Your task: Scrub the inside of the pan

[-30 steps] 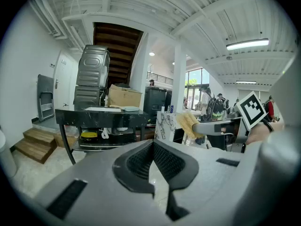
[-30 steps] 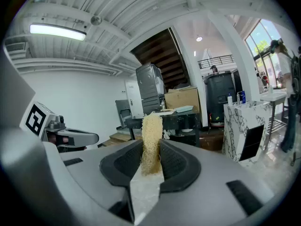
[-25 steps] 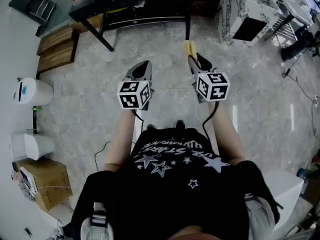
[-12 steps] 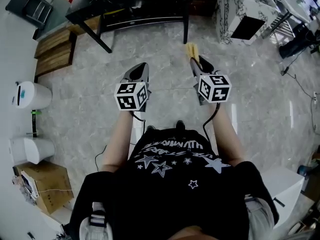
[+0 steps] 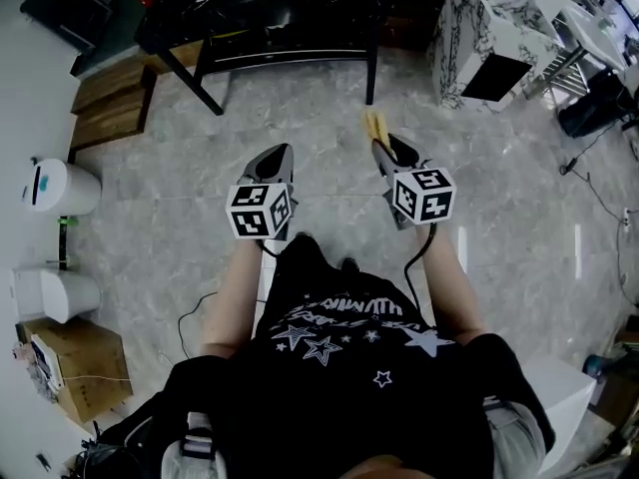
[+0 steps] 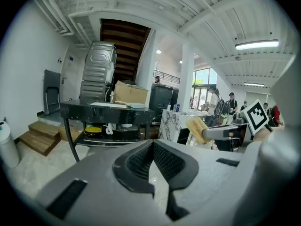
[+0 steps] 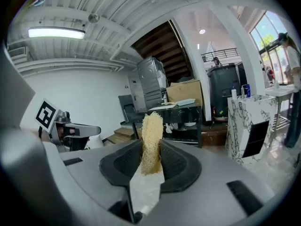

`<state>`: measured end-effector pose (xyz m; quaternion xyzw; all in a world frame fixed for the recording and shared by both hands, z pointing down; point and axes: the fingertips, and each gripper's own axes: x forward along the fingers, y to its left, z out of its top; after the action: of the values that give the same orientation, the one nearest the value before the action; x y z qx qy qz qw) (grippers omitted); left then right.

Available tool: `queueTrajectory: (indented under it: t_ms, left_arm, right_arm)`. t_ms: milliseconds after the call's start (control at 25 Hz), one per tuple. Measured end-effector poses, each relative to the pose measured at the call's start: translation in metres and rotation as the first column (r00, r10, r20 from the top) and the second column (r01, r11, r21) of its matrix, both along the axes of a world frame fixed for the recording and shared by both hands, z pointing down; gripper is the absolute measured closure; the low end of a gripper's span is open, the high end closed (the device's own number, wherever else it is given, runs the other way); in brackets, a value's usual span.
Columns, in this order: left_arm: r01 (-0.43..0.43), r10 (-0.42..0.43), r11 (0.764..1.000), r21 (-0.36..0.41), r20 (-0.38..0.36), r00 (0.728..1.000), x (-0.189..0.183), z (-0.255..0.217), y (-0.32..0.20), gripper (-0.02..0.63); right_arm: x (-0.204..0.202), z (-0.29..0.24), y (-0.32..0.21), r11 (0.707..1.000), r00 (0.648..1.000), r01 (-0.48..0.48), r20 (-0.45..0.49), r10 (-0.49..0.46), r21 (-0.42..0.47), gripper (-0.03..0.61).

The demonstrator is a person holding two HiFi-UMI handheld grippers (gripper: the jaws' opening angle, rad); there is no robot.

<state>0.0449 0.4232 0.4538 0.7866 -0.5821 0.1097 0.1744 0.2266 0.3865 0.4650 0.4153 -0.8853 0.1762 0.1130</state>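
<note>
Person standing on grey marble floor (image 5: 150,198), facing black table (image 5: 285,30). Both forearms stretched forward side by side, left forearm (image 5: 232,297) and right forearm (image 5: 449,287) bare, each gripper pointing ahead and tilted slightly down, well clear of the floor. Left gripper (image 6: 151,142): jaws clenched together, nothing between the pads. Right gripper (image 7: 151,147): jaws clamped on the lower end of a yellow fibrous scrub pad (image 7: 151,135), which stands upright past the tips; in head view the pad (image 5: 374,125) sticks out ahead of the right gripper (image 5: 384,148). Versus one second ago: both grippers sit a little lower in head view, nearer the torso; both grips unchanged
</note>
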Motion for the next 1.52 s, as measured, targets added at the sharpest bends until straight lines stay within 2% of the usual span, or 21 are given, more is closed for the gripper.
queueTrajectory:
  t_ms: [160, 360, 680, 880, 1520]
  left_arm:
    - [0.007, -0.007, 1.0, -0.007, 0.0, 1.0, -0.01, 0.005, -0.016, 0.606]
    - [0.005, -0.005, 1.0, -0.005, -0.023, 1.0, -0.026, 0.016, -0.062, 0.606]
    - [-0.053, 0.053, 0.999, -0.006, -0.052, 0.997, -0.064, 0.019, -0.189, 0.606]
    - [-0.097, 0.095, 0.995, -0.023, -0.057, 0.994, -0.085, 0.016, -0.261, 0.606]
    - [-0.189, 0.189, 0.982, -0.001, -0.037, 0.981, -0.157, 0.003, -0.431, 0.606]
  right_arm:
    - [-0.008, 0.011, -0.017, 1.0, 1.0, 0.006, -0.004, -0.006, -0.027, 0.466]
    - [-0.017, 0.024, -0.051, 0.999, 0.999, -0.002, -0.033, 0.001, -0.04, 0.466]
    - [-0.044, 0.024, -0.172, 0.996, 0.995, -0.078, -0.071, 0.075, -0.042, 0.465]
    - [-0.068, 0.019, -0.243, 0.99, 0.991, -0.124, -0.061, 0.121, -0.062, 0.465]
    - [-0.136, 0.012, -0.405, 0.978, 0.977, -0.197, -0.098, 0.19, -0.072, 0.463]
